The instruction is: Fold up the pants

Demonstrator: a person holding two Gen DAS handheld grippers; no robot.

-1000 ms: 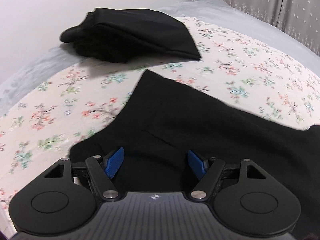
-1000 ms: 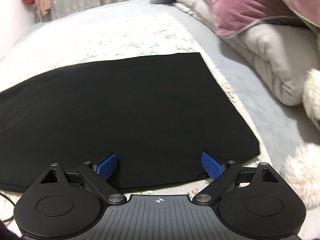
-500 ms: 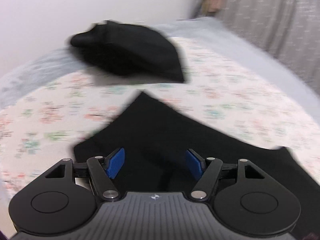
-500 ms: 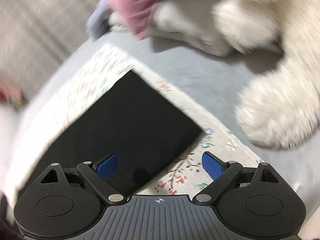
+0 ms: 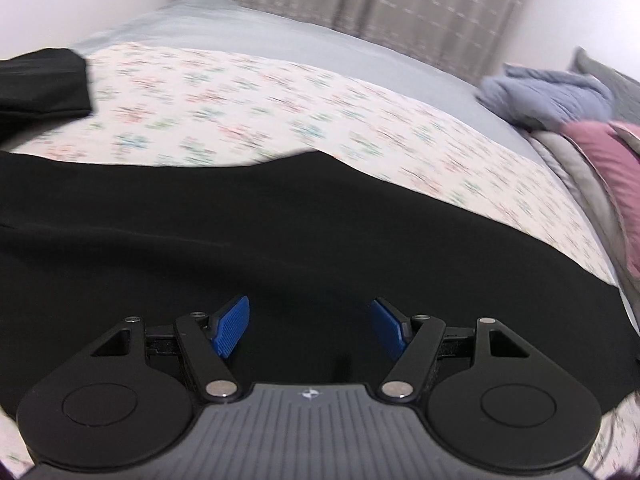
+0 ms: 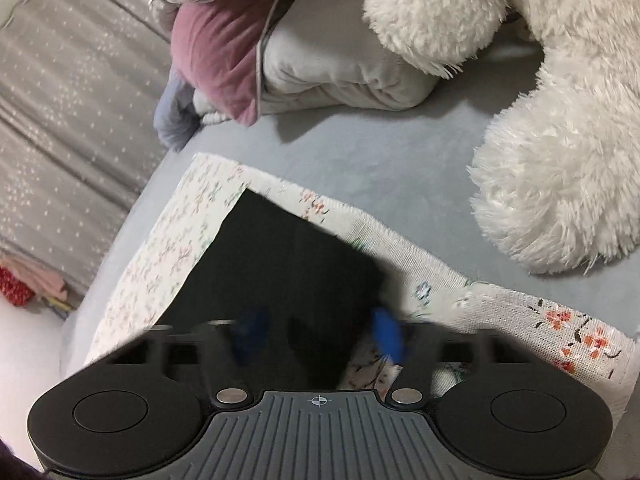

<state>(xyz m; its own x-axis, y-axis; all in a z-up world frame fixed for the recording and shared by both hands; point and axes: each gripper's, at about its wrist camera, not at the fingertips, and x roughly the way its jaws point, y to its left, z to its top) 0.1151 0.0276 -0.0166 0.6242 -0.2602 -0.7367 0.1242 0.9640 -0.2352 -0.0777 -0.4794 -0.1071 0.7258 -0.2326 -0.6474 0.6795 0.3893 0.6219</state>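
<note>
Lying flat and unfolded on the floral sheet (image 5: 280, 120), the pants (image 5: 280, 240) await their first fold. Left gripper (image 5: 310, 330) hovers spread over them; right gripper (image 6: 316, 338) is closing around a hem corner, not yet pinched.

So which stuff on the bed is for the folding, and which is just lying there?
For the folding:
- flat black cloth pants
- left gripper, open above them
- right gripper, jaws closing at the pants' corner

Just lying about:
- fluffy white plush toy
- pink and grey quilt
- folded black garment
- floral cloth
</note>
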